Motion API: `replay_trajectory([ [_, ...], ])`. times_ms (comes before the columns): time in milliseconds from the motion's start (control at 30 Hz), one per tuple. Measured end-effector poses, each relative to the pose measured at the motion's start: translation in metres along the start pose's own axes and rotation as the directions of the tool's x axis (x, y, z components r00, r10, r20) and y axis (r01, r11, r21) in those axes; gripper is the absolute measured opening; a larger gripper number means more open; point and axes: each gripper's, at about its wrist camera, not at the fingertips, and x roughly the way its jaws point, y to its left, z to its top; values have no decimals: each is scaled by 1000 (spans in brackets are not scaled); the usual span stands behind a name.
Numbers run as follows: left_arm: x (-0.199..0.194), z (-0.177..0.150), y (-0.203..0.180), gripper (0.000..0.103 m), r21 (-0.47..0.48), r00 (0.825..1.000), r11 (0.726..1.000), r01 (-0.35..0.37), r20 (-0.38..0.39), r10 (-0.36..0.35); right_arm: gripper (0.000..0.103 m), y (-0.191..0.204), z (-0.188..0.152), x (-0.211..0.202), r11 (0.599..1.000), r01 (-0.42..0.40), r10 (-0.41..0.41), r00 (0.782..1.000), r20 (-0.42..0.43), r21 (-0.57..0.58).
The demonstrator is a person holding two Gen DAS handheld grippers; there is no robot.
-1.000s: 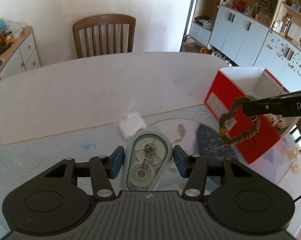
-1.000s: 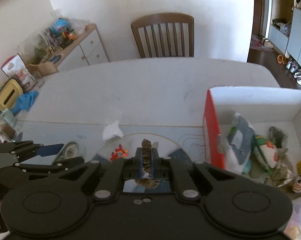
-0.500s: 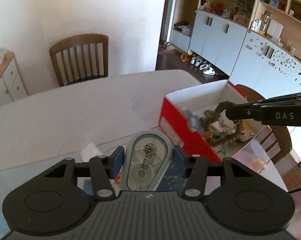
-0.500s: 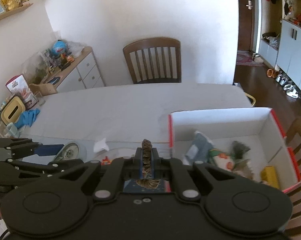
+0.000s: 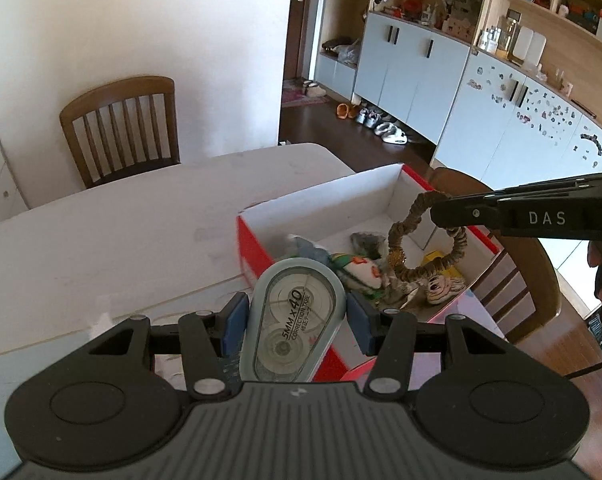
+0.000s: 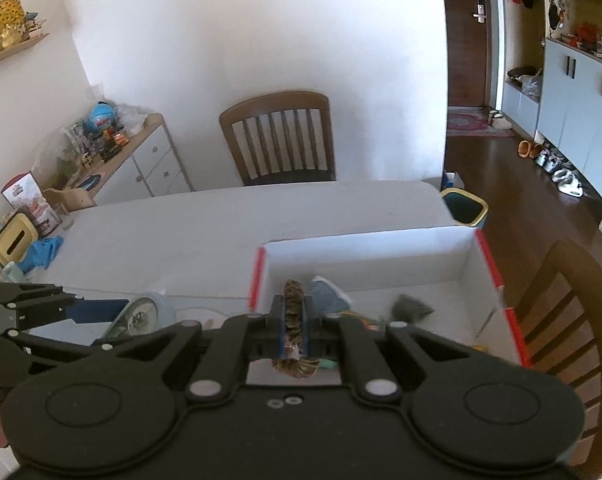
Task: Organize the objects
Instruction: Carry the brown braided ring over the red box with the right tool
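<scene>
Nearer now: open red cardboard box (image 5: 301,236)

Wooden chair (image 5: 121,128) behind white table (image 5: 101,232); shoes (image 5: 381,126) by cabinets (image 5: 413,64).

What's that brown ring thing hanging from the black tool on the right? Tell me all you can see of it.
The brown scrunchie looks like a ruched fabric hair tie, mottled brown and gold, bent into a loose, uneven loop. The right tool pinches its top between shut fingers, so the rest dangles freely in the air above the open red box of small items, touching nothing else as far as I can tell.
</scene>
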Motion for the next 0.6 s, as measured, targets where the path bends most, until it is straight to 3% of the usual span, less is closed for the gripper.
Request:
replay_trajectory([
  [333, 52, 11, -49, 51, 46, 998, 998, -43, -42, 45, 6, -57, -3, 19, 999, 33, -33, 999, -42, -5],
  [600, 109, 12, -65, 50, 49, 991, 998, -51, -122, 56, 6, -91, -15, 50, 999, 41, -41, 994, -102, 5],
])
